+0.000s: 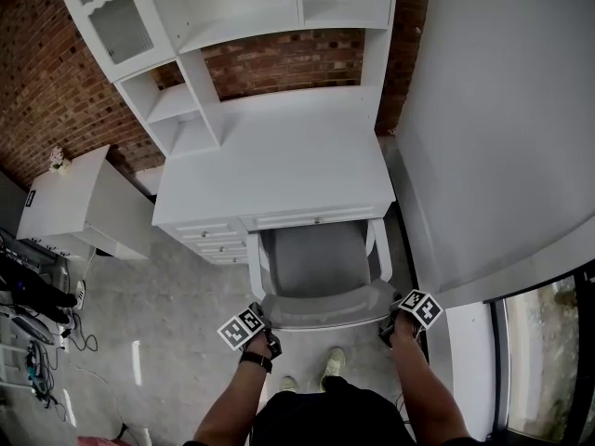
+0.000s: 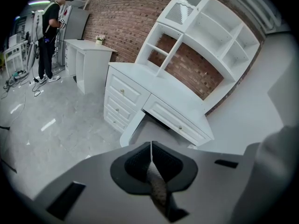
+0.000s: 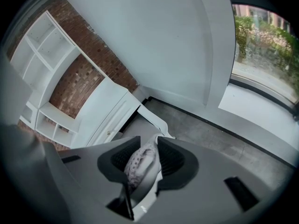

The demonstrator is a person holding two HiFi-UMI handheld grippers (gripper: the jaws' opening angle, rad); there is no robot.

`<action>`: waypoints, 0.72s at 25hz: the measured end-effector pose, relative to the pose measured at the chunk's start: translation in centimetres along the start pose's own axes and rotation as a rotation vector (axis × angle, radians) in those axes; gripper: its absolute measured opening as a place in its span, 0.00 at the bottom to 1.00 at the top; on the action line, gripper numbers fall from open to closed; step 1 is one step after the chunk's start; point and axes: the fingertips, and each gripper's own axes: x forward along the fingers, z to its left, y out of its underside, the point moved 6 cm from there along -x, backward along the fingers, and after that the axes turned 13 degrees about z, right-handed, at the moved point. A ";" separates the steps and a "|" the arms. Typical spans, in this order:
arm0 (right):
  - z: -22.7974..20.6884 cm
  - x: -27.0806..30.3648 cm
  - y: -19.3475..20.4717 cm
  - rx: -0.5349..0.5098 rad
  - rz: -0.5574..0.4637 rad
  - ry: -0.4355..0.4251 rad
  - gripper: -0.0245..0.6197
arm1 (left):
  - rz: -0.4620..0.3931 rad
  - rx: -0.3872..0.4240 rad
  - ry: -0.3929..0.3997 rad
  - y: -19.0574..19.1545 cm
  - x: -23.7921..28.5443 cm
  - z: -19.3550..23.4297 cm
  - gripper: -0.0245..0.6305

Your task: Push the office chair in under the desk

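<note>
left gripper fingers clenched on the office chair backrest's left corner, right gripper fingers grasping its right corner; chair sits half under the tabletop, so an uneven shove could skew the left armrest into the drawers.

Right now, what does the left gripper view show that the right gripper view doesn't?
Only the left gripper view: a person in dark clothes standing far off, a small white side table with a plant on it, and the stacked drawers of the white desk. Only the right gripper view: a large window with greenery outside. Both: the red brick wall, the white shelf hutch, and the grey office chair at the desk, its mesh back edge clamped in the left gripper and the right gripper.
</note>
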 end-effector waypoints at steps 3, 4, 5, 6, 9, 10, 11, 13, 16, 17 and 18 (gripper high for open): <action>0.0 0.2 -0.5 0.007 -0.003 -0.006 0.20 | -0.004 -0.001 0.006 0.0 0.2 -0.3 0.04; 0.0 0.2 -0.5 0.008 -0.002 -0.007 0.20 | -0.006 -0.002 0.007 0.1 0.2 -0.3 0.04; 0.0 0.2 -0.5 0.009 0.000 -0.008 0.20 | -0.008 -0.002 0.006 0.2 0.1 -0.3 0.04; -0.1 0.1 -0.4 0.008 0.003 -0.007 0.20 | -0.009 0.001 0.002 0.3 0.1 -0.3 0.04; -0.3 -0.3 -0.7 -0.006 0.009 0.006 0.20 | -0.004 0.009 -0.013 0.3 0.1 -0.7 0.04; -0.3 -0.5 -0.7 -0.010 0.010 0.007 0.20 | -0.002 0.011 -0.016 0.3 0.0 -0.9 0.04; -0.2 -0.5 -0.7 -0.012 0.011 0.007 0.20 | -0.001 0.011 -0.018 0.3 0.0 -0.9 0.04; -0.2 -0.5 -0.6 -0.016 0.012 0.005 0.20 | 0.000 0.007 -0.017 0.3 -0.2 -0.8 0.04; -0.2 -0.3 -0.6 -0.018 0.012 0.000 0.20 | -0.002 0.005 -0.015 0.3 0.0 -0.6 0.04; -0.2 -0.2 -0.6 -0.018 0.012 -0.001 0.20 | -0.002 0.006 -0.013 0.3 0.1 -0.6 0.04; -0.2 -0.2 -0.7 -0.018 0.011 -0.001 0.20 | -0.003 0.007 -0.012 0.2 0.1 -0.7 0.04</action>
